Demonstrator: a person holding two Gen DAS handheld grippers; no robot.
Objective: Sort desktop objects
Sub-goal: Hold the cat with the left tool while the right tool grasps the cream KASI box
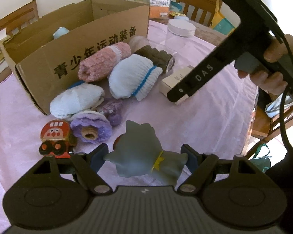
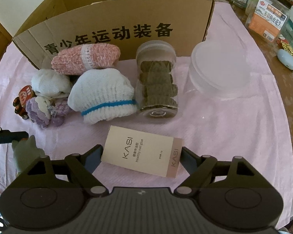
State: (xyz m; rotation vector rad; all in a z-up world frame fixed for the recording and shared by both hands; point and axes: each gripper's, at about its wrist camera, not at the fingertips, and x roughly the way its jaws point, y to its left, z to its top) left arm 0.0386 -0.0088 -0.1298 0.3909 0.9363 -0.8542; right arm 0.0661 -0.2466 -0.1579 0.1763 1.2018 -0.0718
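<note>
My left gripper (image 1: 144,157) is shut on a grey-blue toy figure (image 1: 136,146) with a yellow tie, its pads pressing on both sides just above the pink cloth. The same toy (image 2: 25,152) shows at the left edge of the right wrist view. My right gripper (image 2: 140,156) points down at a beige "KASI" nail glue box (image 2: 138,148) lying flat on the cloth, and its pads touch both short ends of the box. From the left wrist view, one right finger (image 1: 177,94) covers the near end of that box (image 1: 171,79).
An open cardboard box (image 1: 84,44) stands behind a pile of rolled socks: pink (image 1: 105,62), white with blue stripe (image 1: 134,78), purple (image 1: 91,128). A red toy car (image 1: 54,136) sits at the left; a clear jar (image 2: 156,85) and a heart-shaped container (image 2: 218,72) at the right.
</note>
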